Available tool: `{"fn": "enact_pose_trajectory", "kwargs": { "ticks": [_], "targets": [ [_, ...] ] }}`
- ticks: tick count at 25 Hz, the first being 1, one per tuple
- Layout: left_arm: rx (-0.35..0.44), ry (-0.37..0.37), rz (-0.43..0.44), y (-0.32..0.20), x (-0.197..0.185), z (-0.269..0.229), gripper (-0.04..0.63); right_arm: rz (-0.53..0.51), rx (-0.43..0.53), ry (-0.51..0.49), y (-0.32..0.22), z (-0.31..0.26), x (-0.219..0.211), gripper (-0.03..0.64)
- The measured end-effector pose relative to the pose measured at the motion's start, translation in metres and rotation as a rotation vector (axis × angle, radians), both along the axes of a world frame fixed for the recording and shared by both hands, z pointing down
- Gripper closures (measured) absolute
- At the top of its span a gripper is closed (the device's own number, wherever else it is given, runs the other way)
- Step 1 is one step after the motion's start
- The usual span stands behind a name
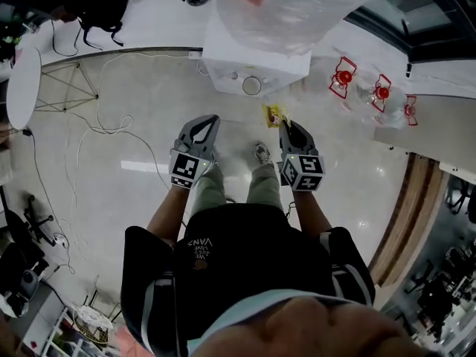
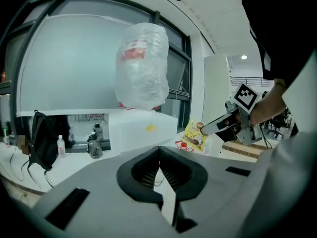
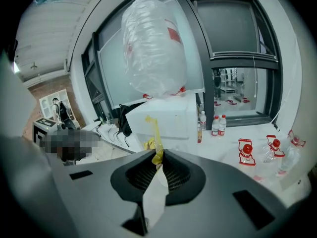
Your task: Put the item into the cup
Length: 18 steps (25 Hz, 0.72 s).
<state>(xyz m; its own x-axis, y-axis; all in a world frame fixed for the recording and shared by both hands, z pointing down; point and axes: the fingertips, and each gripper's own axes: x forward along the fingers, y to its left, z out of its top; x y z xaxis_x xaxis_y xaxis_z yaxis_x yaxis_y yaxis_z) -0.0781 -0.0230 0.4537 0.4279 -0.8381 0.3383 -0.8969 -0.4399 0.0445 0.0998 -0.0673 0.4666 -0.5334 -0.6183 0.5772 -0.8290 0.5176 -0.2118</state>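
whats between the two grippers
Head view: the person's shoe on the floor shows between the left gripper and the right gripper holding a yellow packet.

Bright, even daylight; glare streak on glossy floor (image 1: pixel 134 192); fisheye-warped, dark corners.

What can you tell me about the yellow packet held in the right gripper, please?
The yellow packet is a small flat sachet, glossy like plastic film, with a printed picture and red-brown marks on its face. The right gripper is shut on one upper corner, so the packet is held in the air and touches nothing else. In the right gripper view it shows edge-on, as a thin yellow strip sticking out beyond the jaws.
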Motion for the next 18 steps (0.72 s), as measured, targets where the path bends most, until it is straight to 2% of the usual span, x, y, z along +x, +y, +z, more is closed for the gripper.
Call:
{"fn": "enact_pose_trajectory", "kwargs": {
  "ticks": [7,18],
  "targets": [
    [-0.019,0.025,0.038,-0.018,-0.003,0.057,0.575,0.018,0.024,0.037,-0.023,0.055,-0.014,0.557],
    [-0.009,0.035,0.077,-0.060,0.015,0.137,0.575,-0.056,0.008,0.137,-0.057,0.138,-0.026,0.557]
  ]
}}
